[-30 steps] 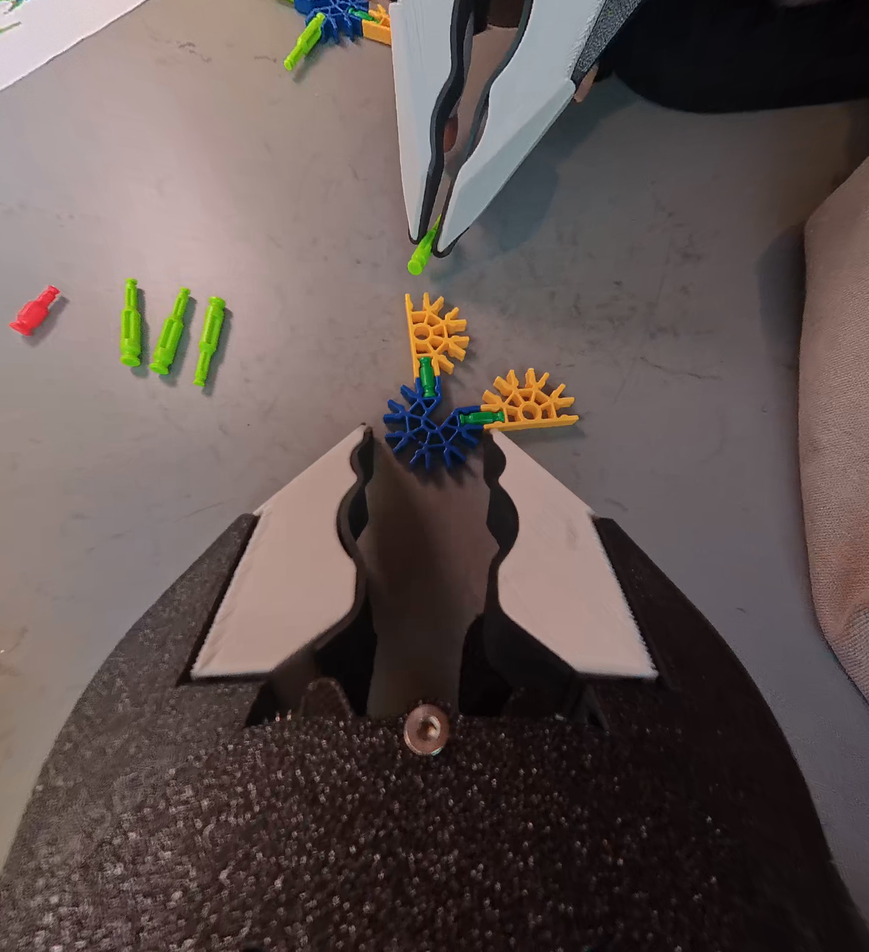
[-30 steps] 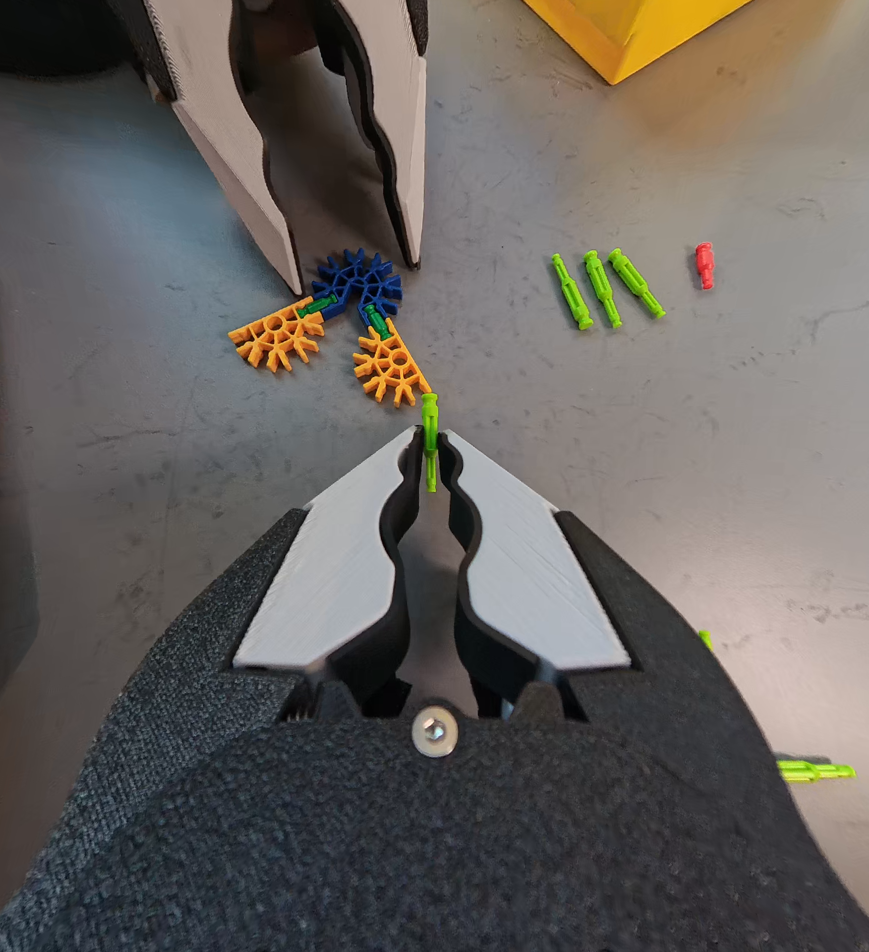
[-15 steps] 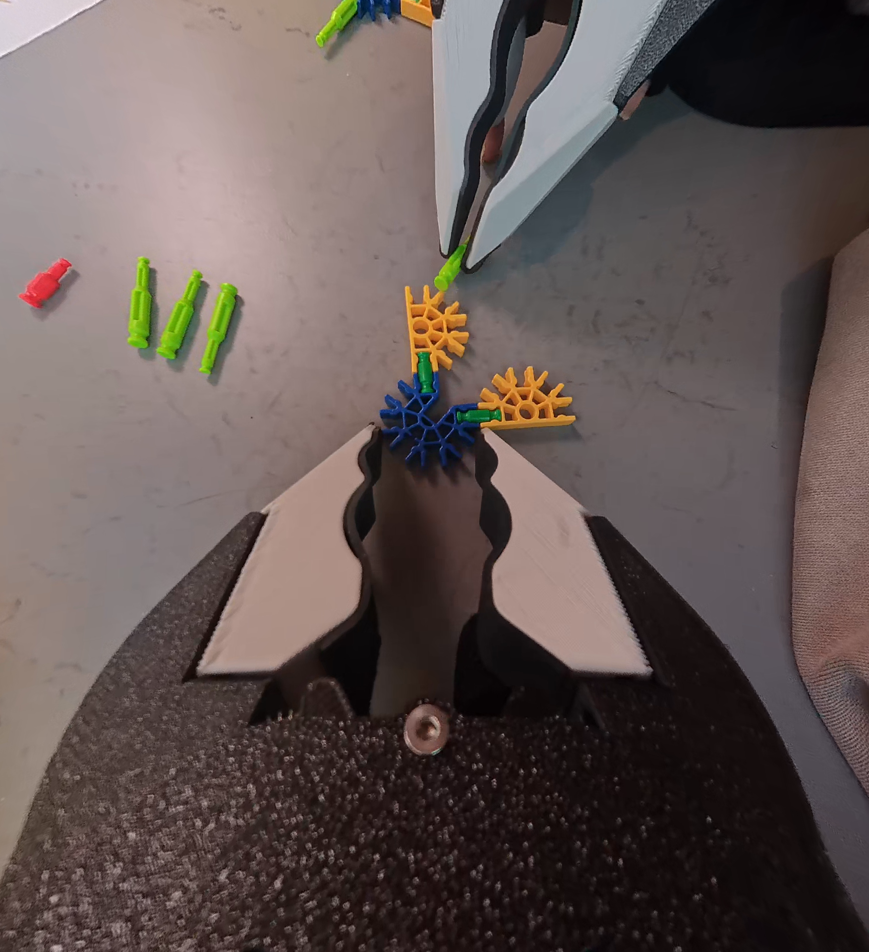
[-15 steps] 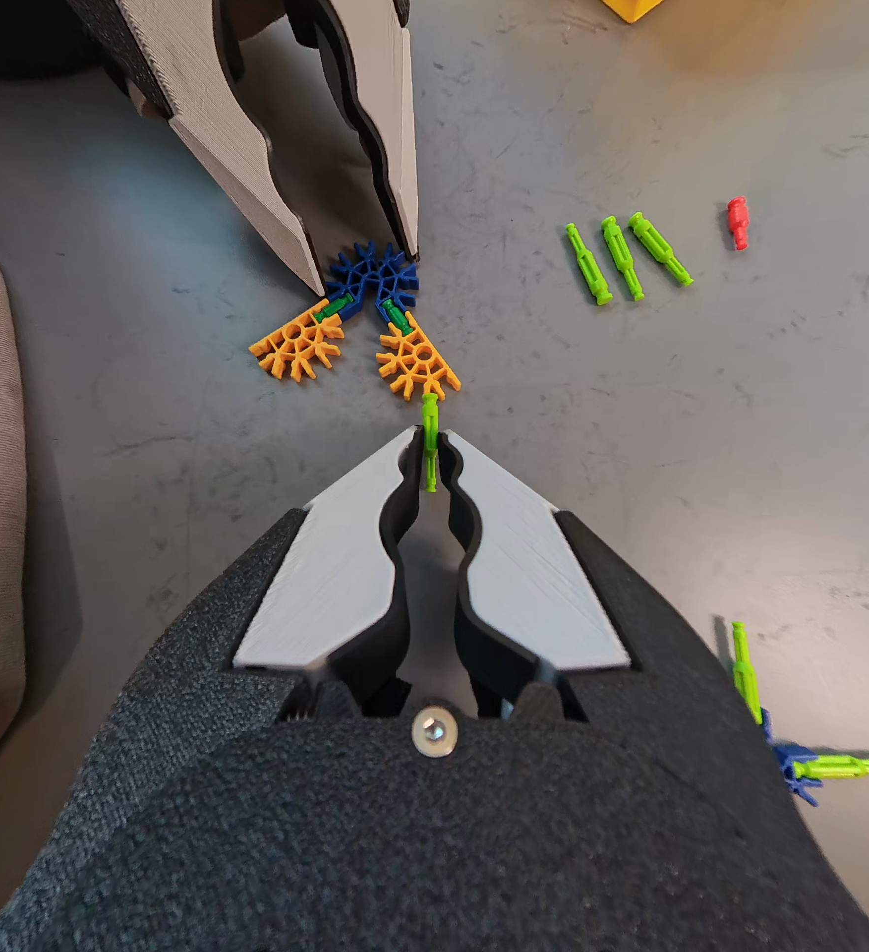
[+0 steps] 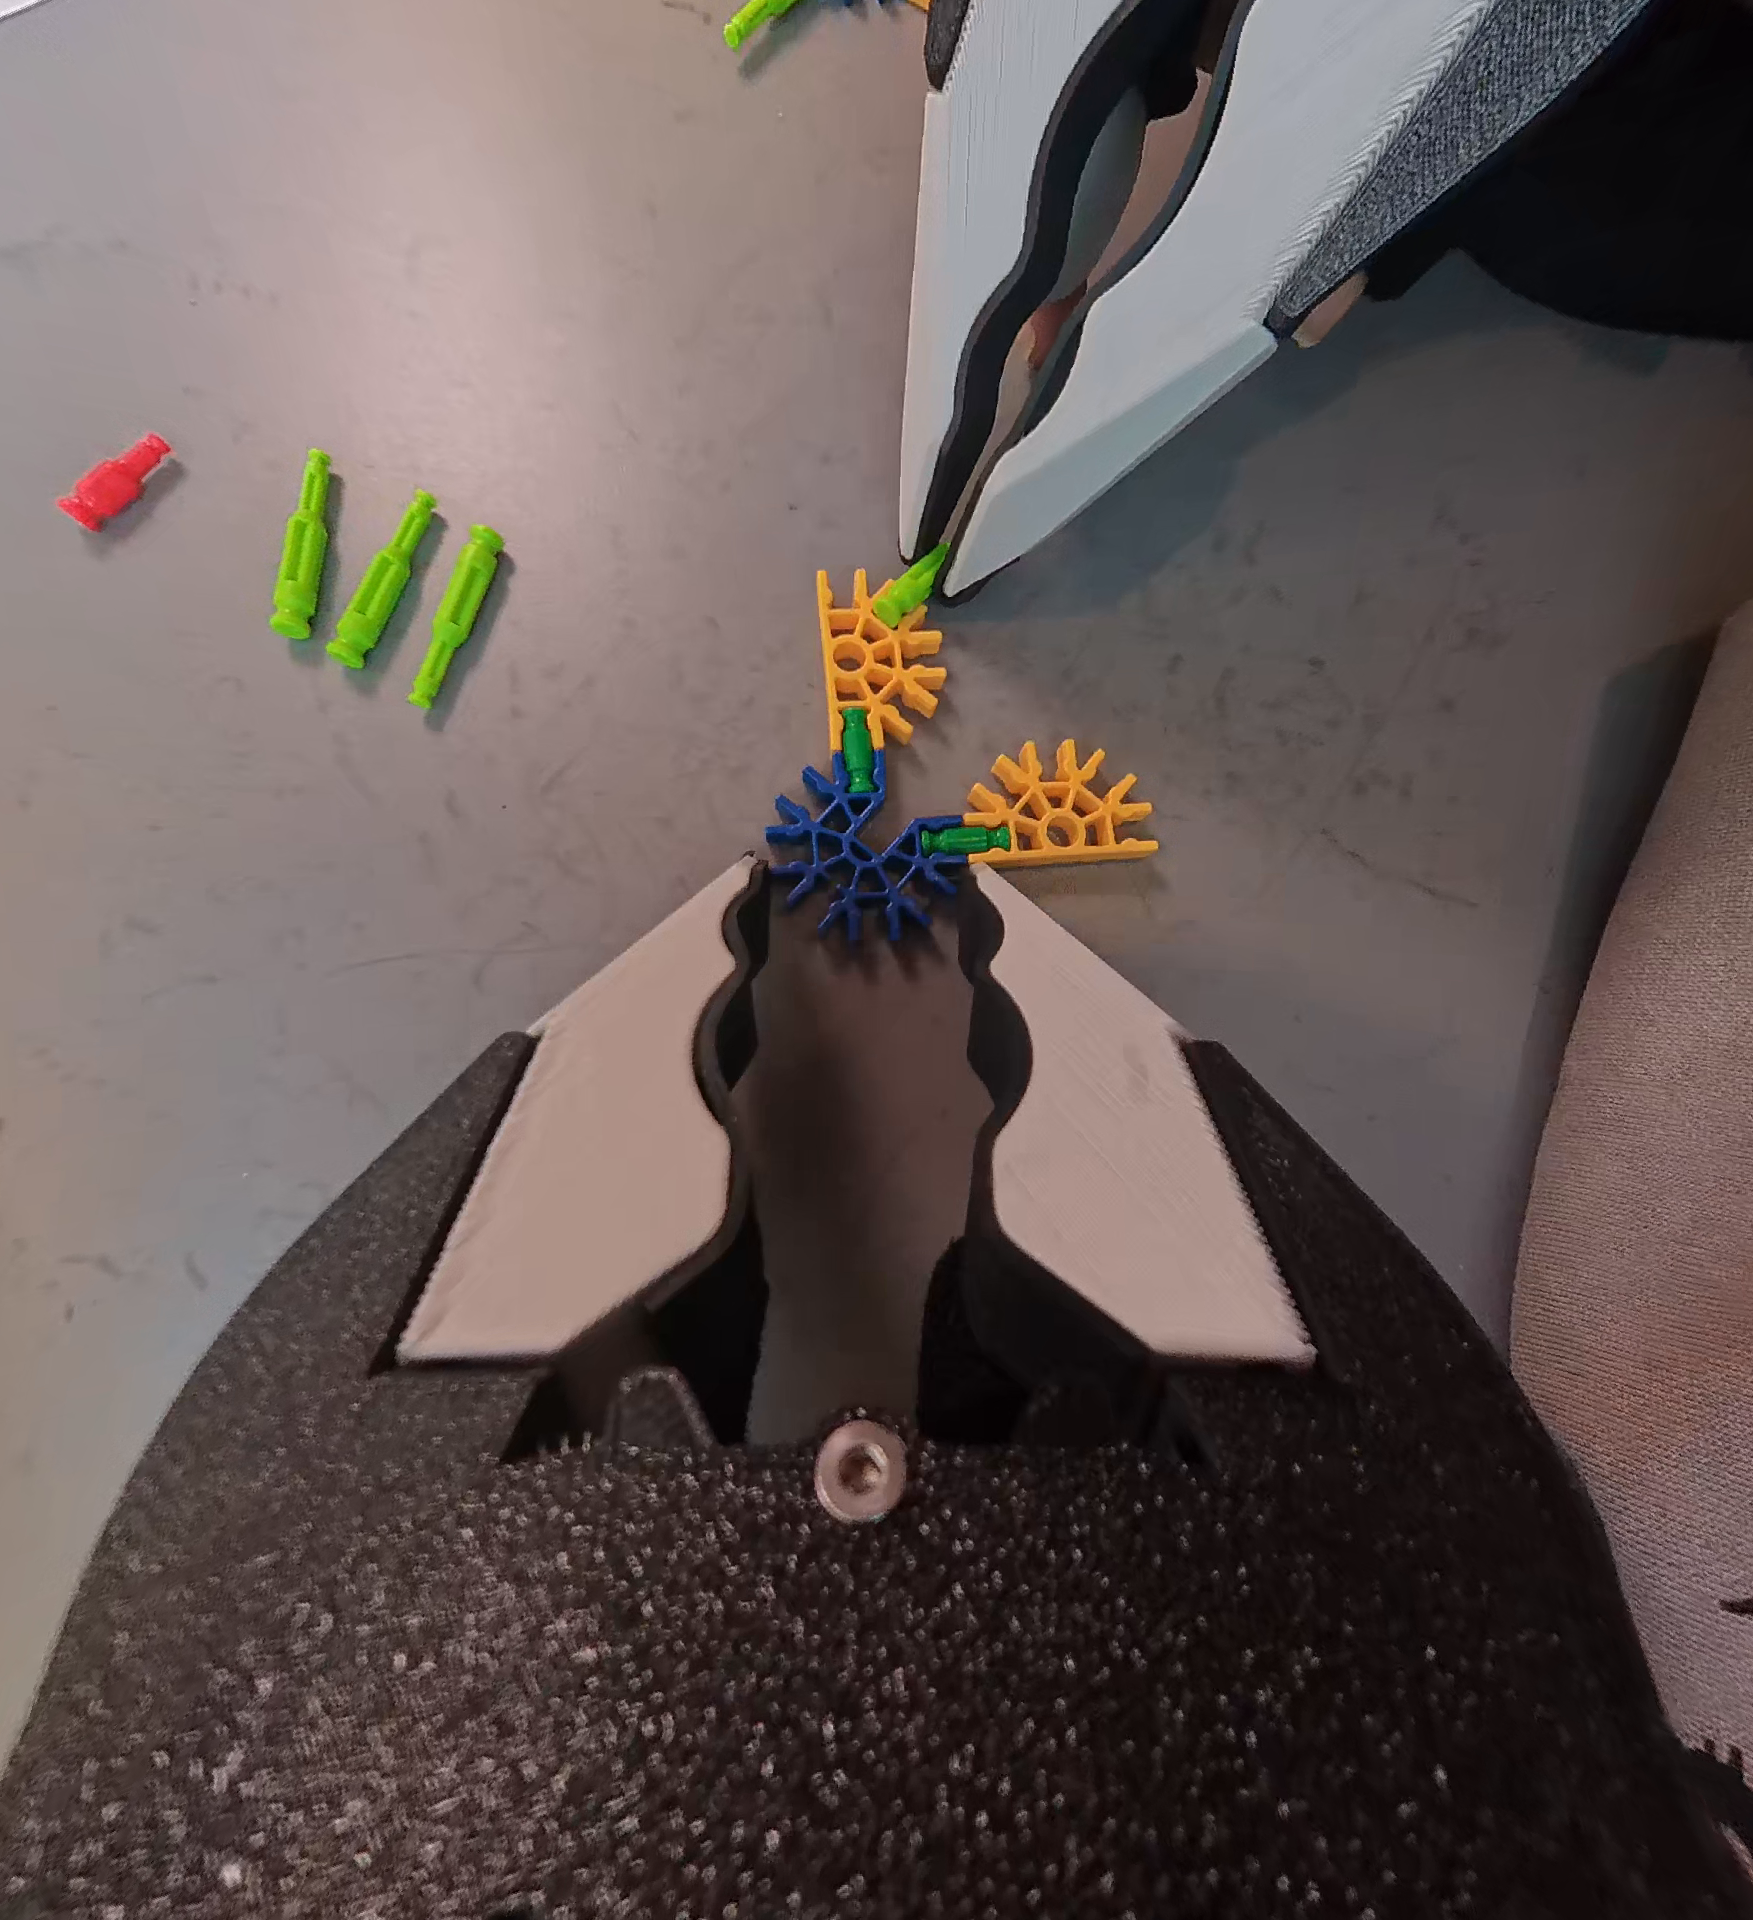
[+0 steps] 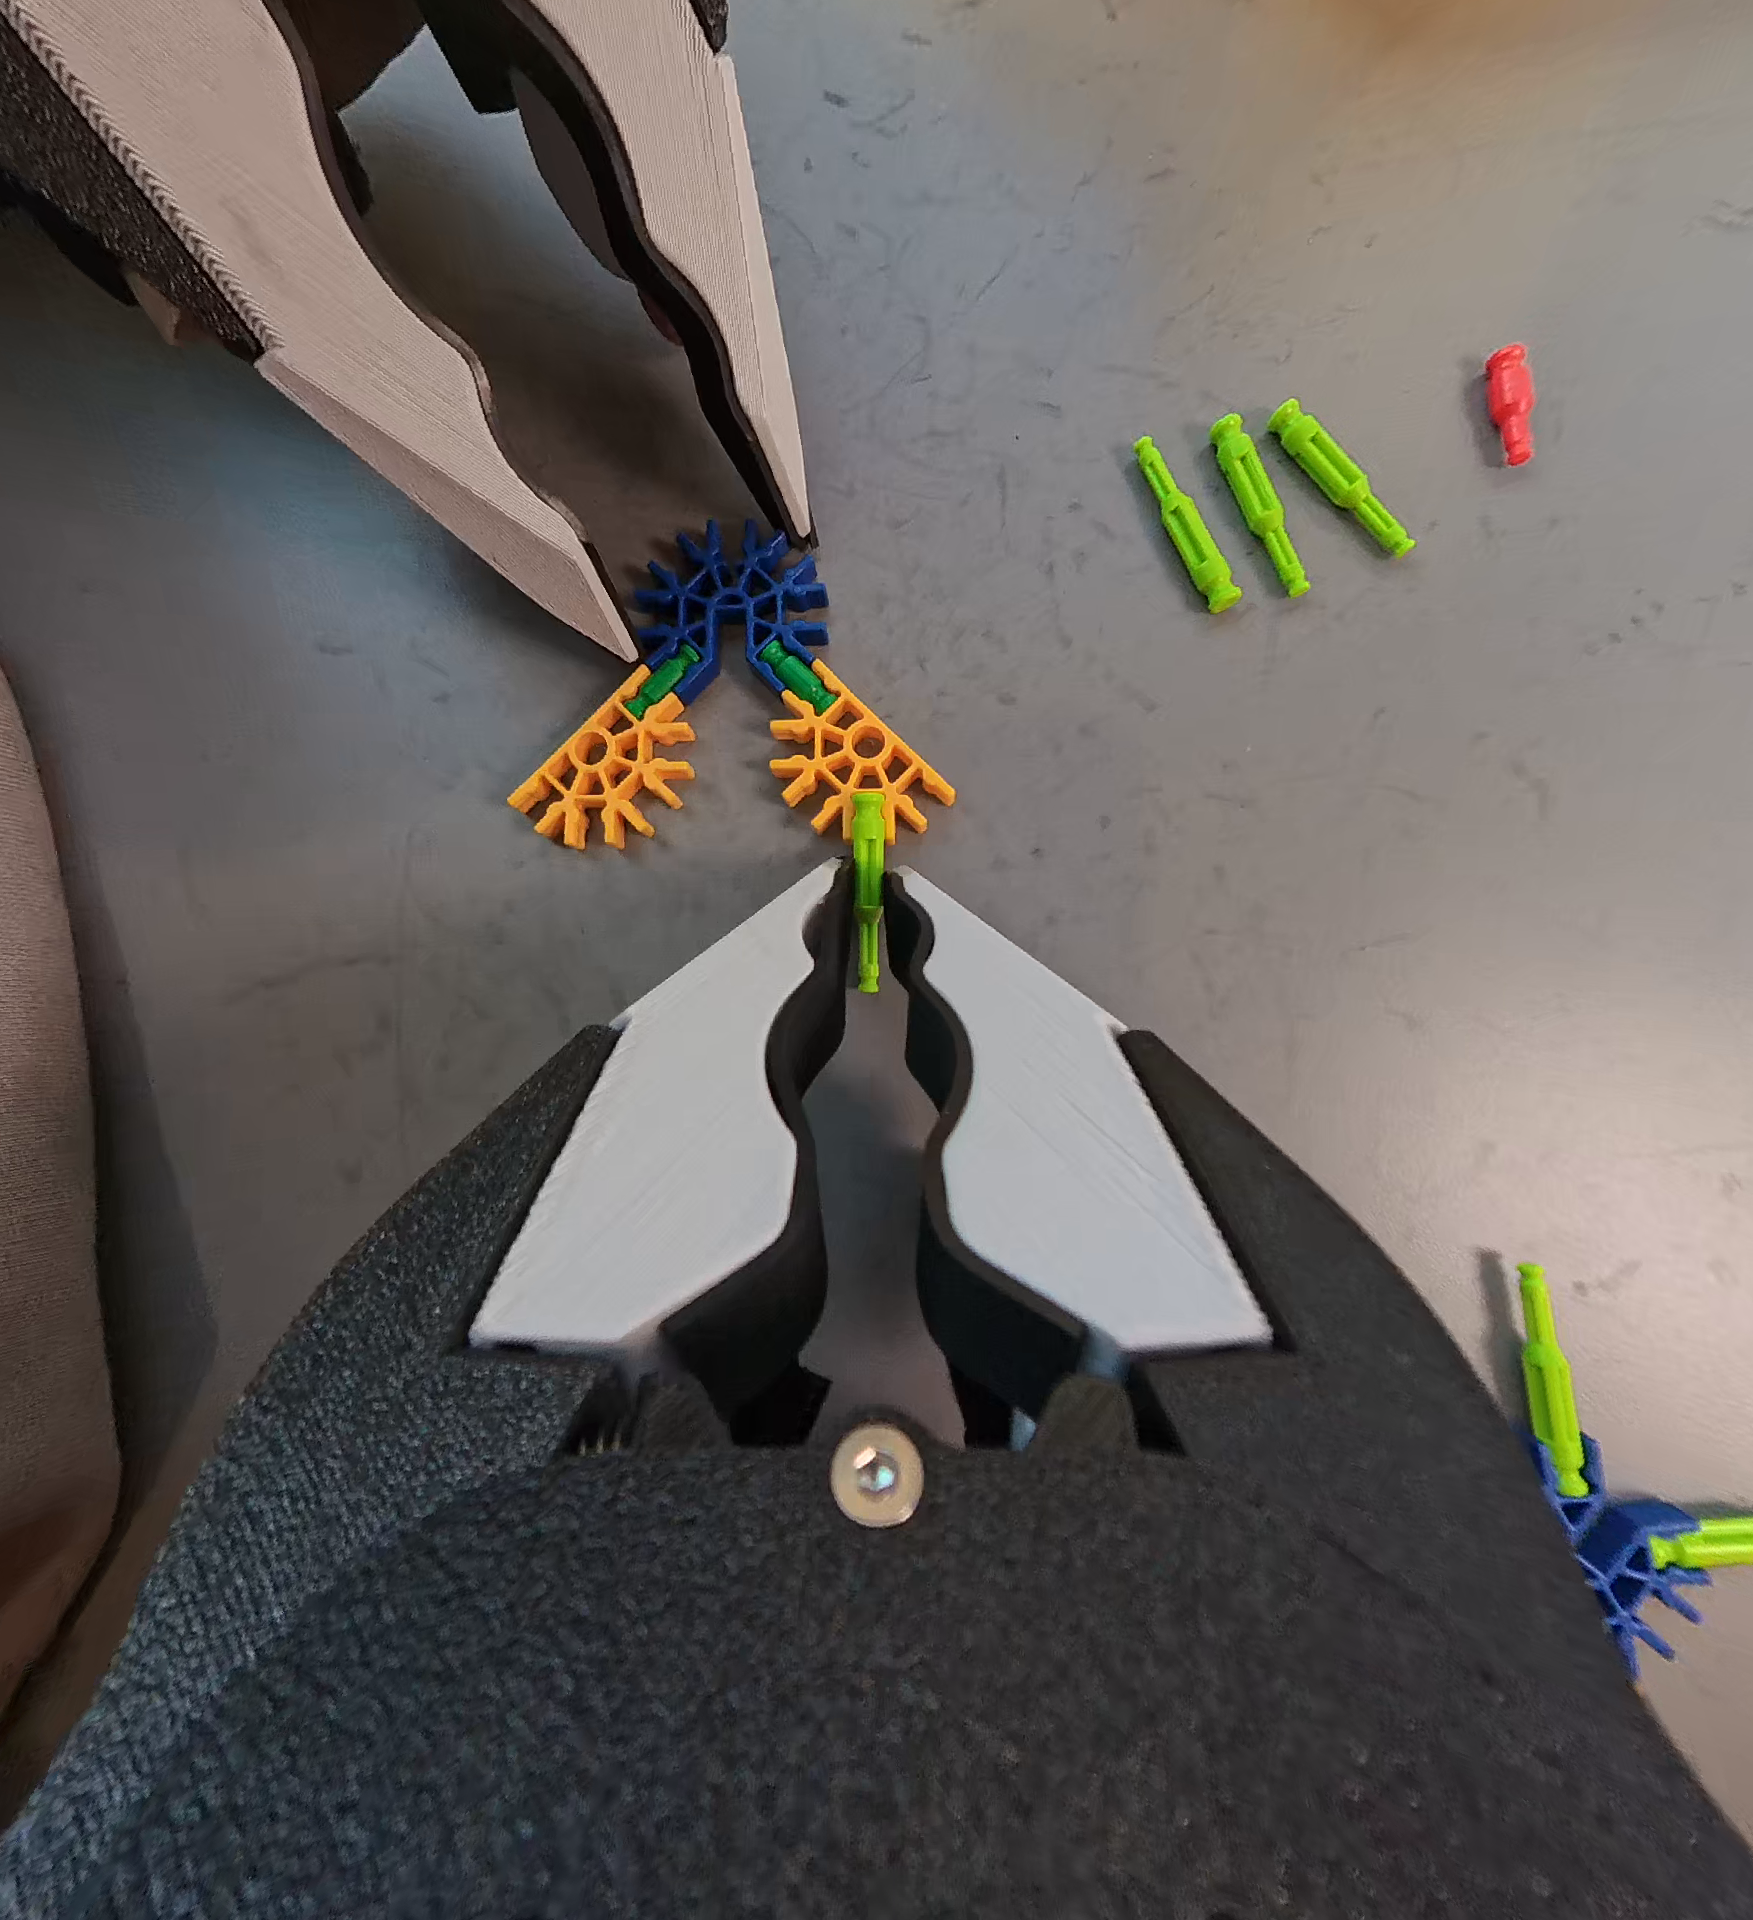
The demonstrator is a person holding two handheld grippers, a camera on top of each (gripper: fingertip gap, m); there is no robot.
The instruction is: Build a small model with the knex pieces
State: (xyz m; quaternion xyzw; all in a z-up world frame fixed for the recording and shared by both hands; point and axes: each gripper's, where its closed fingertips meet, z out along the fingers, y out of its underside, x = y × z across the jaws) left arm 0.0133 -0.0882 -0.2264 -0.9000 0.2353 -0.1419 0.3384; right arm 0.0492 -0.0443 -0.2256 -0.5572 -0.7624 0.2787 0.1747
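A small assembly lies flat on the grey table: a blue snowflake connector (image 5: pixel 856 857) (image 6: pixel 732 597) joined by two short dark green rods to two orange fan connectors (image 5: pixel 877 660) (image 5: pixel 1064 821) (image 6: pixel 856 758) (image 6: pixel 602 774). My left gripper (image 5: pixel 861 868) is open, its fingertips on either side of the blue connector. My right gripper (image 6: pixel 867 868) is shut on a light green rod (image 6: pixel 867 883) (image 5: pixel 908 597). The rod's tip rests on the rim of the nearer orange connector.
Three light green rods (image 5: pixel 378 587) (image 6: pixel 1267 499) and a short red rod (image 5: pixel 113 483) (image 6: pixel 1508 400) lie apart on the table. A second blue connector with green rods (image 6: pixel 1620 1538) sits by my right gripper. Beige fabric (image 5: pixel 1703 1143) borders one side. My hands' fingertips stand some 7 cm from each other.
My right gripper has carried the light green rod forward until its tip meets the orange connector. My left gripper has closed in around the blue connector, still open.
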